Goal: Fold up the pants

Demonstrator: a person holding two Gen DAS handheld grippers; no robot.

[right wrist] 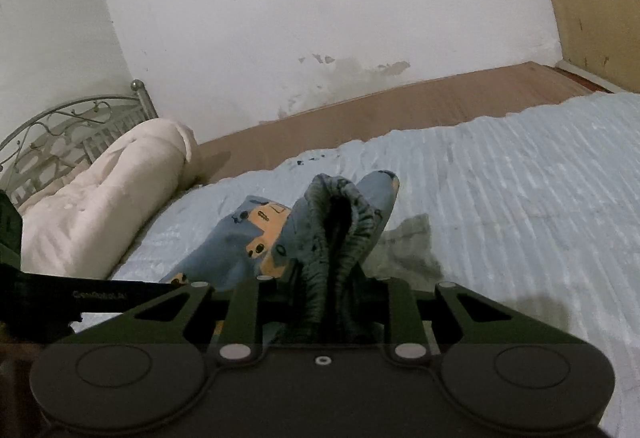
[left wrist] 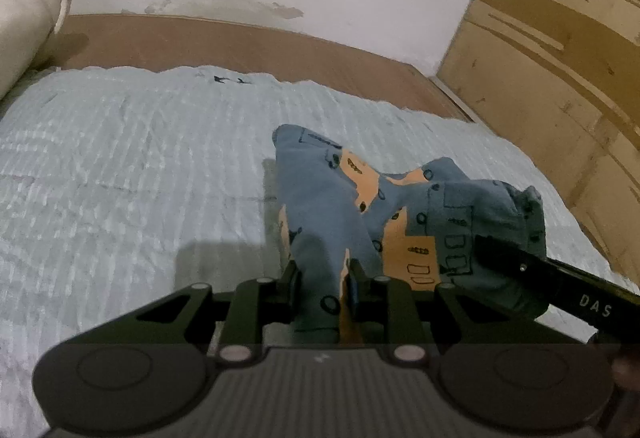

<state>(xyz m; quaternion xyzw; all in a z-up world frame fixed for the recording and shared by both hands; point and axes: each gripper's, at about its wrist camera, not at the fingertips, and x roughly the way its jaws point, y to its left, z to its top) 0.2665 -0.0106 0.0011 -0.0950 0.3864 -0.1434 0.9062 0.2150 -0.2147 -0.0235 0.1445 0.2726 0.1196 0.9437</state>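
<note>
The pants (left wrist: 320,206) are small, blue with orange patches and black drawings. My left gripper (left wrist: 325,278) is shut on a leg end of them and holds it above the light blue bedspread (left wrist: 120,158). My right gripper (right wrist: 330,278) is shut on the gathered ribbed waistband of the pants (right wrist: 340,222). The rest of the cloth hangs bunched between the two grippers. The right gripper also shows at the lower right of the left wrist view (left wrist: 520,262), clamped on the cloth.
A rolled cream blanket (right wrist: 104,198) lies at the head of the bed beside a metal headboard (right wrist: 60,130). Brown mattress (left wrist: 240,42) runs along the white wall. A wooden panel (left wrist: 560,58) stands on the right.
</note>
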